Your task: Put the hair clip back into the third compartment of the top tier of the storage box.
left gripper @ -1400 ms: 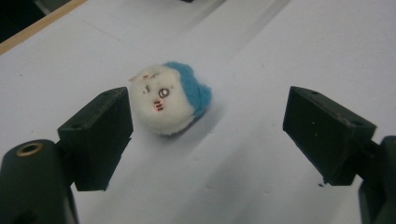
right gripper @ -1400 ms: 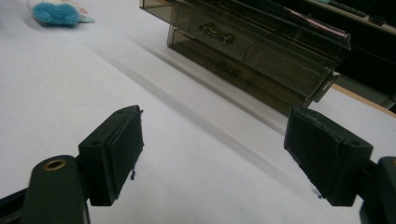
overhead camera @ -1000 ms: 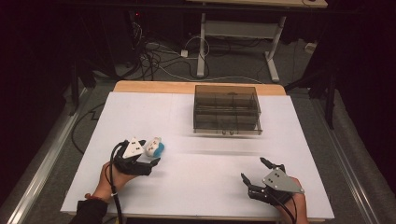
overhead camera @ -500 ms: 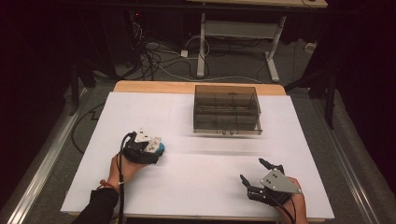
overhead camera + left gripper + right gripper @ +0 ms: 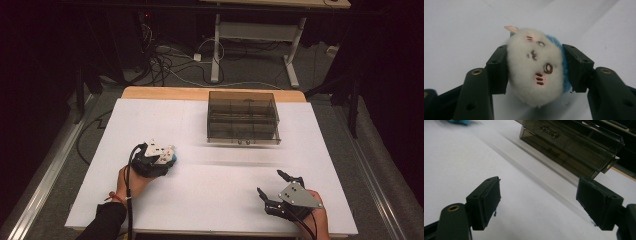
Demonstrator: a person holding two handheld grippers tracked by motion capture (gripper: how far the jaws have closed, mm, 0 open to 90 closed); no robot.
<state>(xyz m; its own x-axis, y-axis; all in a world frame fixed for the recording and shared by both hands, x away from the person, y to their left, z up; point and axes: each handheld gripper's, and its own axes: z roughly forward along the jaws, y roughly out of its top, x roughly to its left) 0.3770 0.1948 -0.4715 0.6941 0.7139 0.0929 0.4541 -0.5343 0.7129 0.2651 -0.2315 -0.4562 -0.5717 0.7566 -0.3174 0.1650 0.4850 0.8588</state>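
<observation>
A small white plush toy point(image 5: 535, 67) with a stitched face and a blue back lies on the white table sheet point(image 5: 215, 185). My left gripper point(image 5: 535, 65) has just been closing on it, and both pads now press into its sides. From above, the left gripper point(image 5: 167, 156) sits at the sheet's left, a sliver of the blue plush point(image 5: 173, 158) showing at its tip. My right gripper point(image 5: 270, 182) rests near the front right edge, open with nothing between its jaws. In the right gripper view, its own pads point(image 5: 489, 200) stand wide apart over bare sheet.
A smoky transparent drawer box point(image 5: 243, 118) stands at the back middle of the sheet, its drawers closed, and is also in the right gripper view point(image 5: 574, 142). A wooden table edge point(image 5: 165, 93) lies behind it. Cables and a desk frame lie on the floor beyond.
The left hand moved slightly right and forward over the blue and white toy, and its jaws came in around it. The right hand stayed still.
</observation>
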